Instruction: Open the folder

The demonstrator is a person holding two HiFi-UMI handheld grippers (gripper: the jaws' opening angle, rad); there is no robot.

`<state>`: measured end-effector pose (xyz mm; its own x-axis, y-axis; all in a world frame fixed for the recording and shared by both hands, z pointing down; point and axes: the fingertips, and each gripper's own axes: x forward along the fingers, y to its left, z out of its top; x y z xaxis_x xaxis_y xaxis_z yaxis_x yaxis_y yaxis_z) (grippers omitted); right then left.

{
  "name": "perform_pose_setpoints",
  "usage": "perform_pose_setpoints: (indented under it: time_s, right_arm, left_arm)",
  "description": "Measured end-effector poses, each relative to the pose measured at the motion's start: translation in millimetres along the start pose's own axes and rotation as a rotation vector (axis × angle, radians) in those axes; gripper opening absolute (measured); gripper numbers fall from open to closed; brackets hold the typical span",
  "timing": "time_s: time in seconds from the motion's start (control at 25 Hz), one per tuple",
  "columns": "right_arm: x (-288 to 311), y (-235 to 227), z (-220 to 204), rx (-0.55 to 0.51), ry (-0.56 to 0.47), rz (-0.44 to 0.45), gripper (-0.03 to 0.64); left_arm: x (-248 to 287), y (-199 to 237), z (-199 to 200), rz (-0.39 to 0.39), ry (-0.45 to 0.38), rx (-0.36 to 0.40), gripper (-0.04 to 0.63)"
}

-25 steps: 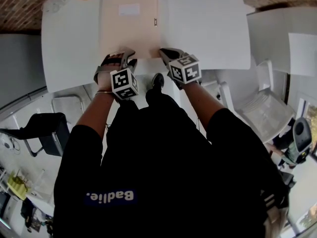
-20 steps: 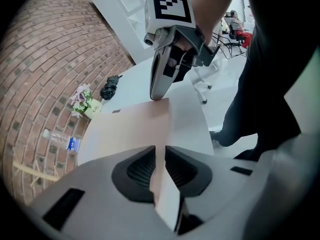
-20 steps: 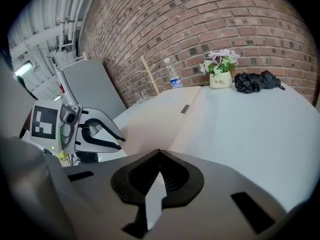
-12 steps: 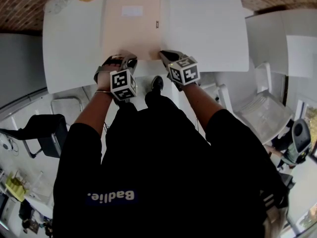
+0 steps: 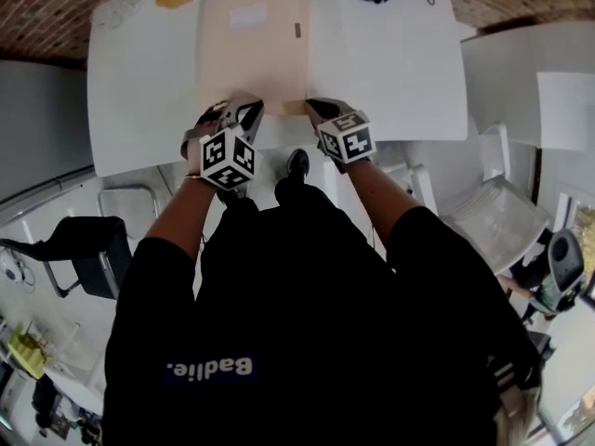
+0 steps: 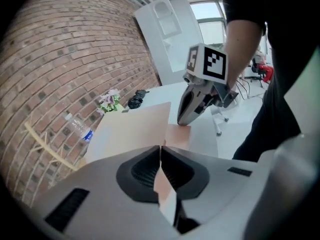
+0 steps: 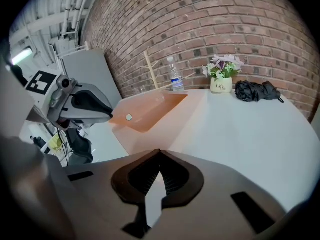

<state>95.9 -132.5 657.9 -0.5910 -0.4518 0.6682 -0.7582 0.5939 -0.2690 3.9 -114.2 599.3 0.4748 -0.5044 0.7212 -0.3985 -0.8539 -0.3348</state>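
This looks like an office or meeting room: a large white counter stands against a bare brick wall, with white chairs and a black chair nearby. A potted flower and a water bottle sit by the wall, under exposed ceiling pipes.

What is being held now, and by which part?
Left gripper pinches the folder by its cover's near edge; right gripper, shut, holds nothing.
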Motion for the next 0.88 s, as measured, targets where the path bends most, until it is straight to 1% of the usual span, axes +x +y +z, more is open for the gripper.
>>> perform_pose_setpoints:
  time_s: [0.08, 0.4, 0.56, 0.68, 0.88]
  right_arm:
    - [0.0, -0.4, -0.8, -0.008, 0.005, -0.008, 0.028]
    - [0.2, -2.5, -1.0, -0.028, 0.016, -0.018, 0.028]
    - [-0.2, -4.1, -2.9, -0.04, 0.035, -0.025, 0.028]
    - [0.2, -3.7, -3.6, -0.052, 0.047, -0.029, 0.028]
    - [0.7, -4.5, -4.6, -0.07, 0.059, -0.031, 0.028]
  left_arm:
    - [-5.2, 4.0, 2.5, 0.016, -0.033, -0.061, 0.011]
    - [-33.3, 25.4, 6.9, 0.116, -0.159, -0.252, 0.009]
    - [-54.8, 41.5, 5.8, 0.173, -0.23, -0.39, 0.005]
    - [-74.6, 55.5, 3.0, 0.218, -0.268, -0.486, 0.003]
    - [-95.5, 68.4, -8.6, 0.268, -0.329, -0.643, 0.0]
